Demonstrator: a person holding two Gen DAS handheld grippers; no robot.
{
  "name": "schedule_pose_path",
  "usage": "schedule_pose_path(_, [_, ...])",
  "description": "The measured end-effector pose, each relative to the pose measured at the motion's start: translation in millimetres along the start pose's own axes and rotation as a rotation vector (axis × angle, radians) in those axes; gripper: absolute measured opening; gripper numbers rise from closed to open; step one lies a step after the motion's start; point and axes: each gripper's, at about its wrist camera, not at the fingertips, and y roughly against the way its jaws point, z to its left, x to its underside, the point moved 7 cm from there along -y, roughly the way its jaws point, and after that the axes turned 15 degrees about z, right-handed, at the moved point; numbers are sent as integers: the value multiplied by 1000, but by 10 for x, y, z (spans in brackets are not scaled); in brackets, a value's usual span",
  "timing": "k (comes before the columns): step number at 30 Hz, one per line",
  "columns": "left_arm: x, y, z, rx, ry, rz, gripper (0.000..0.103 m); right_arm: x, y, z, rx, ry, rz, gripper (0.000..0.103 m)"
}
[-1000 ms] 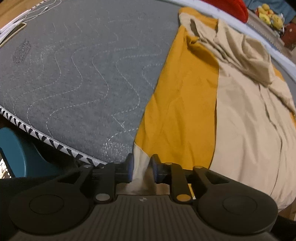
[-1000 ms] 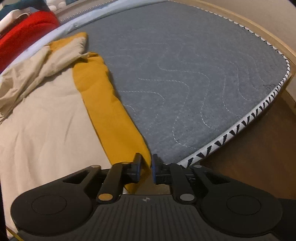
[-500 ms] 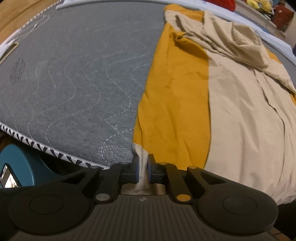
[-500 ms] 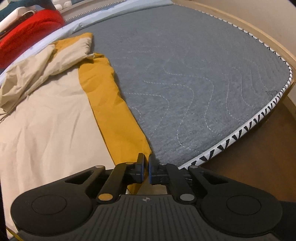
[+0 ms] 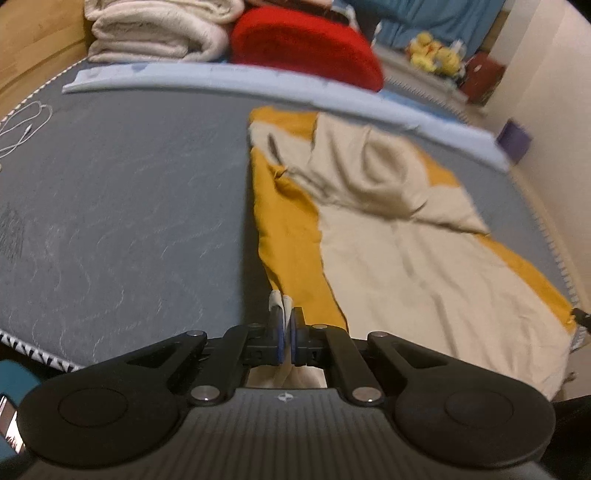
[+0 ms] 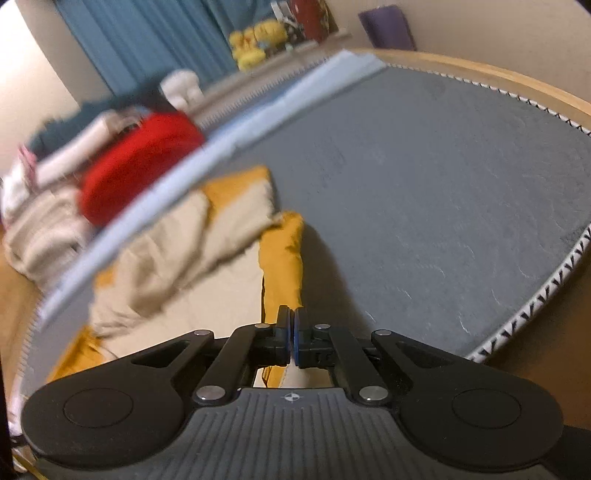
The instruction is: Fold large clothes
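Note:
A large mustard-and-beige garment lies spread on the right half of the grey mattress. Its far end is crumpled near the light-blue sheet edge. My left gripper is closing tight on the garment's near left corner, and a tuft of beige cloth sticks up between the pads. In the right wrist view my right gripper is closing on the mustard edge of the garment at its near right corner. Both corners hang lifted off the mattress.
A red cushion and folded white blankets sit behind the light-blue sheet strip. A white cable lies at the mattress's left edge. Yellow plush toys and a purple object stand by the far wall.
Both grippers' jaws have pinched shut on the garment's near corners and risen, lifting the near hem. Both views have tipped up, and the head of the bed now shows.

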Motion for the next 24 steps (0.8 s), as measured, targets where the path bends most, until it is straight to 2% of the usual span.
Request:
schedule_pose_path(6, [8, 431, -65, 89, -44, -19, 2, 20, 466, 23, -102, 30, -17, 0])
schedule_pose_path(11, [243, 822, 60, 194, -36, 9, 2, 146, 899, -242, -148, -24, -10, 0])
schedule_pose_path(14, [256, 952, 218, 253, 3, 27, 2, 190, 1062, -419, -150, -78, -14, 0])
schedule_pose_path(18, [-70, 637, 488, 292, 98, 55, 2, -81, 864, -396, -163, -96, -6, 0])
schedule_pose_path(23, [-893, -322, 868, 350, 317, 113, 3, -807, 22, -162, -165, -137, 40, 0])
schedule_pose_path(24, [-1052, -502, 926, 371, 367, 120, 7, -974, -163, -106, -158, -129, 38, 0])
